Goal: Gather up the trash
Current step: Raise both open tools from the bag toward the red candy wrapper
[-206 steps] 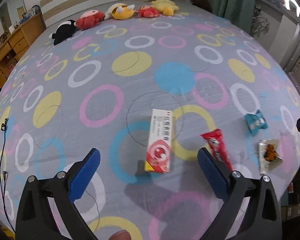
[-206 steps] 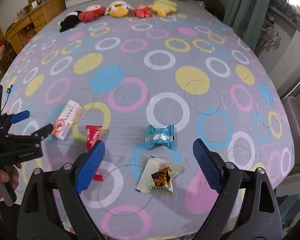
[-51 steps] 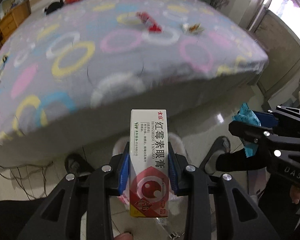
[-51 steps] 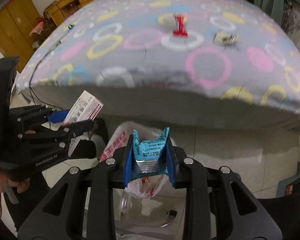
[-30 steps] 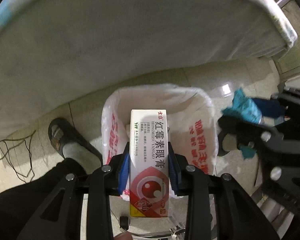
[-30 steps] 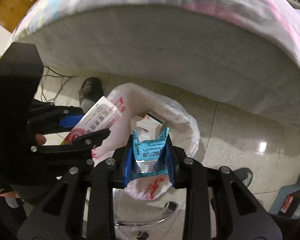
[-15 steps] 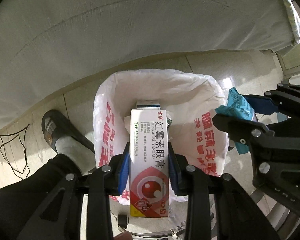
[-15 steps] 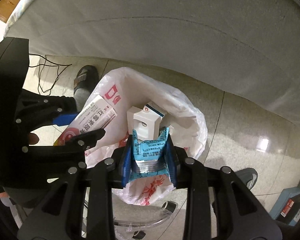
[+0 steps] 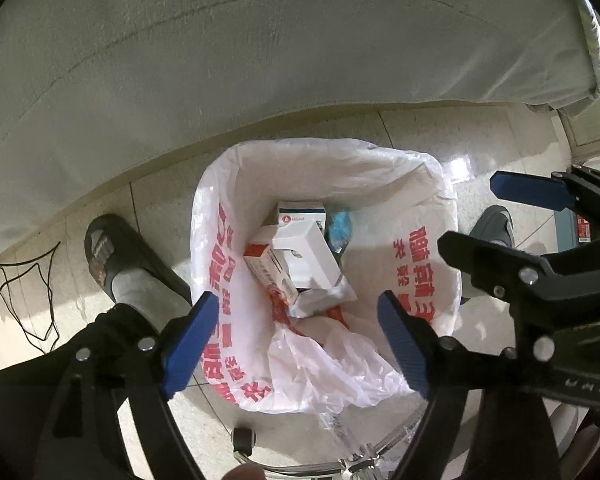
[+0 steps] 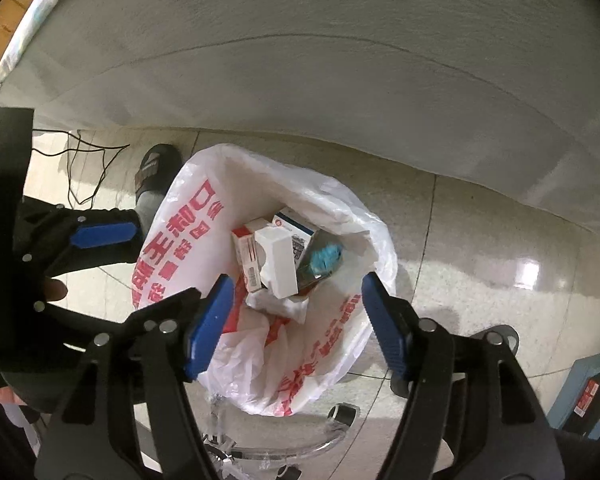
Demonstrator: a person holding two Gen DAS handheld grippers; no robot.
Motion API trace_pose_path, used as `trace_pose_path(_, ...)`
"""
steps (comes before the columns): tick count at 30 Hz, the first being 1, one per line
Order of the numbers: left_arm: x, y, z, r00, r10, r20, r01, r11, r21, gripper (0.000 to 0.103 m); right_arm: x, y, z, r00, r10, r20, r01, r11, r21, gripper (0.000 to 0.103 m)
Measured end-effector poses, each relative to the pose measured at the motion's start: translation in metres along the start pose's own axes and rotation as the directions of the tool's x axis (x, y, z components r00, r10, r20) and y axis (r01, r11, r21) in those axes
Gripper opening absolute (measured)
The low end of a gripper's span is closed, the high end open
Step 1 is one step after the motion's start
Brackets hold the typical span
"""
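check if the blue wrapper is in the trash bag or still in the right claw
In the trash bag: the blue wrapper lies beside the boxes; right claw open, empty.

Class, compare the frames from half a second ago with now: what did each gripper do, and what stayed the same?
Both opened. The left gripper dropped the red-and-white medicine box and the right gripper dropped the blue wrapper into the trash bag. Both stay poised above the bag, which has not moved.

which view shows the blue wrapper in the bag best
The right wrist view: the blue wrapper lies in plain sight beside the white box. In the left wrist view the wrapper is a partly hidden blue patch behind the boxes.
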State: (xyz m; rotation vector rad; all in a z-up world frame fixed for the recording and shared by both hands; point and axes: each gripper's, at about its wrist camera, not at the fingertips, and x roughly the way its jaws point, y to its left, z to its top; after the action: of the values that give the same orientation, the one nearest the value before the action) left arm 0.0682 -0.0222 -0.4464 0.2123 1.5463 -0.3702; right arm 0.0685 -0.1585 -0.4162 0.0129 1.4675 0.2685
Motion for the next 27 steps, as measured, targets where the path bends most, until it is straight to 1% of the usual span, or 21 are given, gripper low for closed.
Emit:
trace_pose_path(6, -0.002, 0.003, 0.001, 1.000, 0.010, 0.010, -0.010, 1.000, -0.011, 0.081, -0.004, -0.006, 0.000, 1.000, -0.002, 0.008, 0.001, 1.000, 0.030, 0.067)
trace_pose_path(7, -0.003, 0.003, 0.001, 1.000, 0.017, 0.013, -0.016, 1.000, -0.009, 0.081, -0.004, -0.007, 0.000, 1.000, -0.001, 0.007, 0.001, 1.000, 0.031, 0.068)
trace_pose_path(9, -0.005, 0.003, 0.001, 0.999, 0.038, 0.022, -0.038, 0.999, -0.003, 0.085, -0.006, -0.008, -0.001, 1.000, -0.009, 0.012, 0.009, 0.999, 0.040, 0.071)
trace_pose_path(12, -0.010, 0.004, 0.001, 0.998, 0.054, 0.036, -0.054, 0.999, 0.001, 0.088, -0.013, -0.012, -0.003, 1.000, -0.015, 0.020, 0.014, 0.998, 0.057, 0.074)
trace_pose_path(13, -0.013, 0.004, 0.001, 0.997, 0.061, 0.046, -0.061, 0.998, 0.001, 0.088, -0.015, -0.014, -0.004, 1.000, -0.012, 0.024, 0.010, 0.998, 0.067, 0.077)
trace_pose_path(16, -0.024, 0.005, 0.001, 0.995, 0.059, 0.082, -0.059, 0.998, -0.008, 0.093, -0.032, -0.019, -0.008, 0.999, -0.011, 0.050, 0.006, 0.996, 0.090, 0.084)
trace_pose_path(17, -0.028, 0.005, 0.001, 0.994, 0.058, 0.095, -0.057, 0.998, -0.012, 0.095, -0.036, -0.020, -0.008, 0.998, -0.014, 0.060, 0.008, 0.996, 0.094, 0.084)
trace_pose_path(20, -0.041, 0.004, 0.001, 0.988, 0.077, 0.137, -0.076, 0.997, -0.014, 0.095, -0.055, -0.023, -0.011, 0.996, -0.020, 0.091, 0.009, 0.993, 0.120, 0.085)
trace_pose_path(24, -0.056, 0.003, -0.002, 0.984, 0.057, 0.169, -0.054, 0.998, -0.021, 0.095, -0.081, -0.028, -0.012, 0.991, -0.029, 0.133, 0.009, 0.989, 0.146, 0.085)
trace_pose_path(27, -0.072, 0.003, -0.007, 0.977, 0.059, 0.203, -0.055, 0.998, -0.026, 0.095, -0.102, -0.031, -0.015, 0.986, -0.038, 0.164, 0.010, 0.986, 0.164, 0.085)
